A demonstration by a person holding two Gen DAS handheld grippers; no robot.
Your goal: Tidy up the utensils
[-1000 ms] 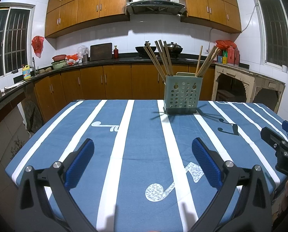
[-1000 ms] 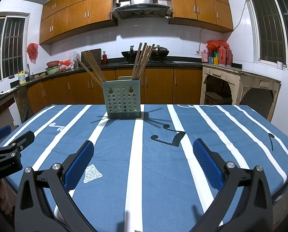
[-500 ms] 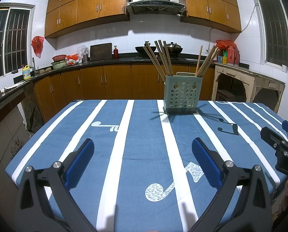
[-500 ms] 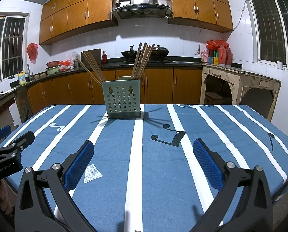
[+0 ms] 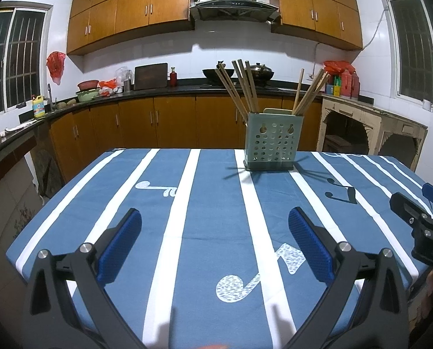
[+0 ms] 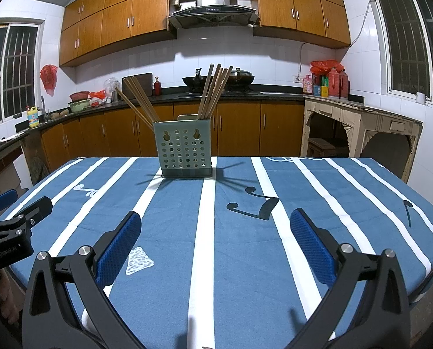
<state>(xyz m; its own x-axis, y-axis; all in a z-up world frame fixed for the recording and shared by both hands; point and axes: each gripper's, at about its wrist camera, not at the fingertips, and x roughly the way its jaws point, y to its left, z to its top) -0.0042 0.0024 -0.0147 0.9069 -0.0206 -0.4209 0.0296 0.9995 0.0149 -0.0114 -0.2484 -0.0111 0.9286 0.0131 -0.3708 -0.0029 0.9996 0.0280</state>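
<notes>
Nothing moved; chopsticks (image 5: 247, 87) fill holder (image 5: 270, 142).

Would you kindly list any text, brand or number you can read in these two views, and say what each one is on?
"GenRobot.AI": white lettering on the black body of the left gripper, seen in the right wrist view.
Partial lettering on the right gripper body in the left wrist view: cut off, unreadable.
Labels on the yellow bottle and the red bottles on the counter: too small to read.

Left tool (image 5: 215, 226) wide open, empty, above blue white-striped bench (image 5: 210, 203); green perforated plastic holder (image 5: 270, 149) with wooden chopsticks (image 5: 242, 87) far side.
</notes>
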